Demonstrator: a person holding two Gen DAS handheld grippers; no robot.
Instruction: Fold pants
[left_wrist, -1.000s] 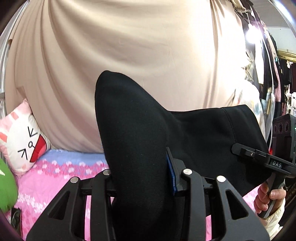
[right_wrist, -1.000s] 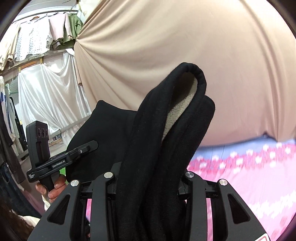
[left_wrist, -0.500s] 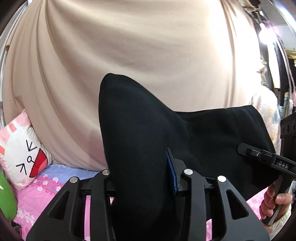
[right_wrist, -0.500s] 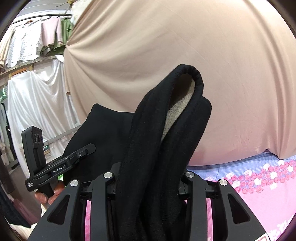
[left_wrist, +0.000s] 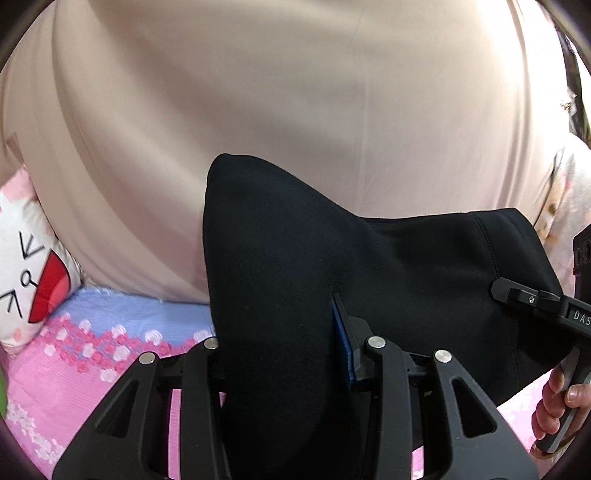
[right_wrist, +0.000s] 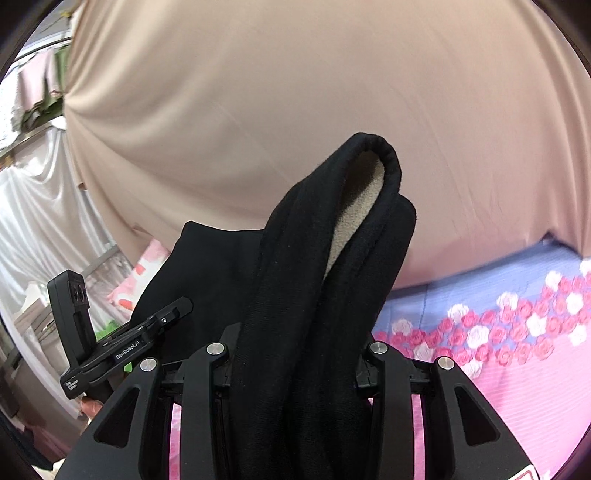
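Observation:
The black pants (left_wrist: 406, 280) hang in the air, stretched between my two grippers above the bed. My left gripper (left_wrist: 280, 354) is shut on one black end of the pants, which bulges up between the jaws. My right gripper (right_wrist: 299, 354) is shut on the other end (right_wrist: 332, 258), a bunched edge that shows a beige fleece lining (right_wrist: 354, 218). The right gripper's body and the hand on it (left_wrist: 554, 332) show at the right edge of the left wrist view. The left gripper's body (right_wrist: 110, 347) shows at the left of the right wrist view.
A pink and blue floral bedsheet (right_wrist: 517, 350) lies below, also in the left wrist view (left_wrist: 74, 369). A beige curtain (left_wrist: 295, 92) hangs close behind. A cartoon pillow (left_wrist: 26, 273) sits at the left. Hanging clothes and white drapes (right_wrist: 37, 203) are at the left of the right wrist view.
Both grippers have moved with the pants still held: the curtain fills more of both views and the bed shows more. The grips have not changed.

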